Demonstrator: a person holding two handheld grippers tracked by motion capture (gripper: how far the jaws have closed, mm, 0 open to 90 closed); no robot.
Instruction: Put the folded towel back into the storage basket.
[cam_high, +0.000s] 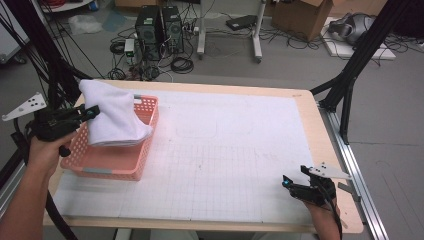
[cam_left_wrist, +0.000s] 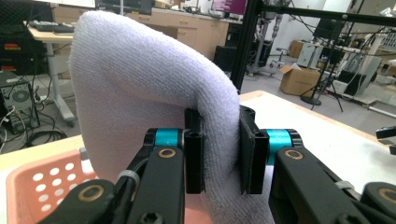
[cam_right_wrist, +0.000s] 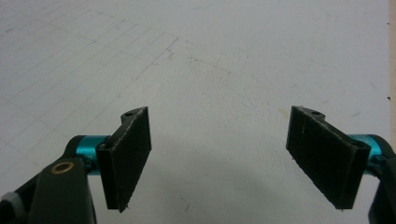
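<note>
Clearly the left gripper (cam_high: 89, 113) is the busy one: its jaws are clamped on a folded white towel (cam_high: 116, 117), pinching the thick bundle near one edge so the layers stay together. In the left gripper view the pads (cam_left_wrist: 194, 156) bite into the terry cloth (cam_left_wrist: 140, 93) from both sides, and the fabric bulges up and over them. From above, the towel hangs over the pink basket (cam_high: 145, 150) at the table's far left, its lower folds resting on or just above the basket's right rim; I cannot tell whether it touches. Holding it by the edge with the bulk over the basket looks like a way to lower the stack in flat rather than let it unfold.

Meanwhile the right gripper (cam_high: 292, 186) sits well apart, at the near right corner of the white mat (cam_high: 225, 150), its jaws spread wide with nothing between them, only bare gridded surface (cam_right_wrist: 219, 84) below. Parked there, it keeps out of the left arm's way; one hand seems enough for this towel.
</note>
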